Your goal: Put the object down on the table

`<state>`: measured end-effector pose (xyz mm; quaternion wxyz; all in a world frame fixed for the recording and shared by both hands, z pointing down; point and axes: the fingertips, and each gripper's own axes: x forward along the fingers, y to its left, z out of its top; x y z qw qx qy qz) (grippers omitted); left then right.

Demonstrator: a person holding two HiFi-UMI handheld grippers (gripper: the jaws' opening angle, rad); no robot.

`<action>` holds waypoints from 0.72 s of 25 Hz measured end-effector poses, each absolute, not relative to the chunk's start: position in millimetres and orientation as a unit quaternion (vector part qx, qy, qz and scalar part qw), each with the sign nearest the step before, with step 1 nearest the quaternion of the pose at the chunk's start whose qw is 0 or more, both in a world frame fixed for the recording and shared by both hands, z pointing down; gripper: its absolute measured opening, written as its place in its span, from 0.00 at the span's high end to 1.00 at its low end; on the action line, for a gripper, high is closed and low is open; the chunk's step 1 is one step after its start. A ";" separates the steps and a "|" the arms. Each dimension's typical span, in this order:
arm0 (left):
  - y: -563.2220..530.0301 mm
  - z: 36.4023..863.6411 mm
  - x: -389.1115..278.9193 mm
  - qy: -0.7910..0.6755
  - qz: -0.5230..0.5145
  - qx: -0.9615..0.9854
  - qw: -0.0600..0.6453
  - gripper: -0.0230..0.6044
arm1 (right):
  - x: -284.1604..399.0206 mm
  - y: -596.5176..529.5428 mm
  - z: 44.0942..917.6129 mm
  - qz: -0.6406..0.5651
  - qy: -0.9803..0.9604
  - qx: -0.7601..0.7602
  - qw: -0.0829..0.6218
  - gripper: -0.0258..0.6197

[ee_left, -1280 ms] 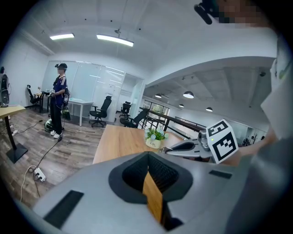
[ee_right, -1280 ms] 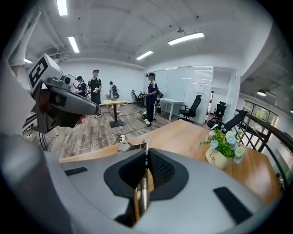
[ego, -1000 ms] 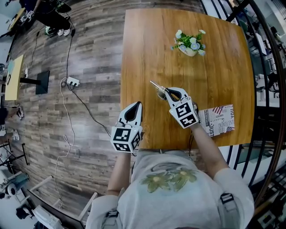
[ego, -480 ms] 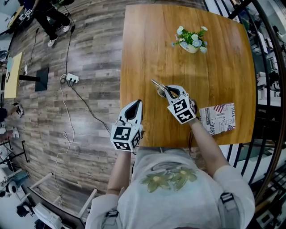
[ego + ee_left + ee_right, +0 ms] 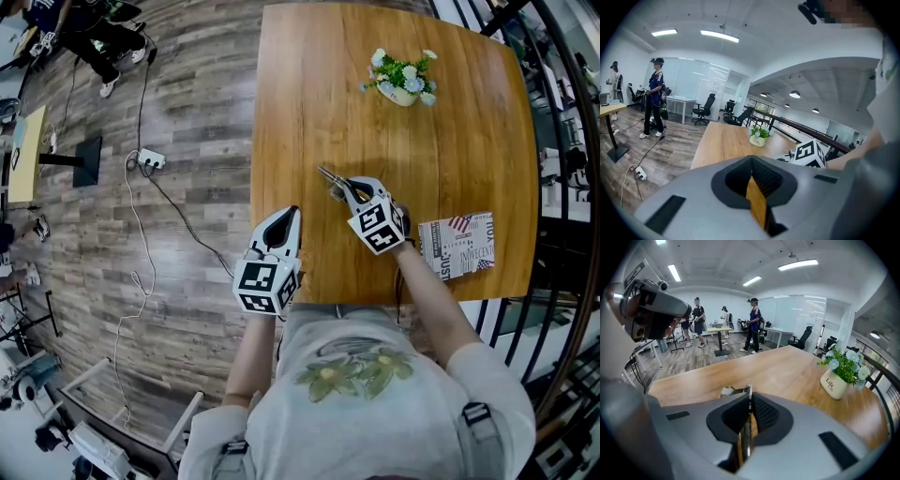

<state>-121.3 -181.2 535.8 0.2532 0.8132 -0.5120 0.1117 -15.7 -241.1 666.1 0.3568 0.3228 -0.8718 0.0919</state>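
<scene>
My right gripper [image 5: 351,188] is shut on a thin, shiny metal utensil [image 5: 329,177] whose handle sticks out up and to the left, low over the wooden table [image 5: 309,94]. In the right gripper view the utensil [image 5: 749,392] stands edge-on between the closed jaws of that gripper [image 5: 749,414], and its shiny end shows just past them. My left gripper [image 5: 289,216] hovers at the table's near left edge with its jaws together and nothing in them. In the left gripper view that gripper [image 5: 756,188] looks along the tabletop.
A small white pot of flowers [image 5: 399,82] stands at the table's far side. A printed booklet [image 5: 459,246] lies near the front right corner. A black railing runs along the right. Cables and a power strip [image 5: 150,171] lie on the plank floor at left, where people [image 5: 655,98] stand.
My right gripper has sunk a little toward the tabletop with the utensil still in it. The left gripper has kept still.
</scene>
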 end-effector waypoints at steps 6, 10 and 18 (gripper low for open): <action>-176.5 536.6 -122.1 -0.515 0.114 0.811 0.254 0.94 | -14.4 -235.8 678.0 0.093 -0.866 0.320 0.373 0.94; -174.0 538.1 -120.5 -0.516 0.114 0.810 0.255 0.94 | -12.0 -230.1 687.6 0.104 -0.862 0.315 0.382 0.94; -167.2 539.1 -119.0 -0.517 0.114 0.809 0.256 0.94 | -14.6 -222.1 691.6 0.110 -0.864 0.312 0.380 0.91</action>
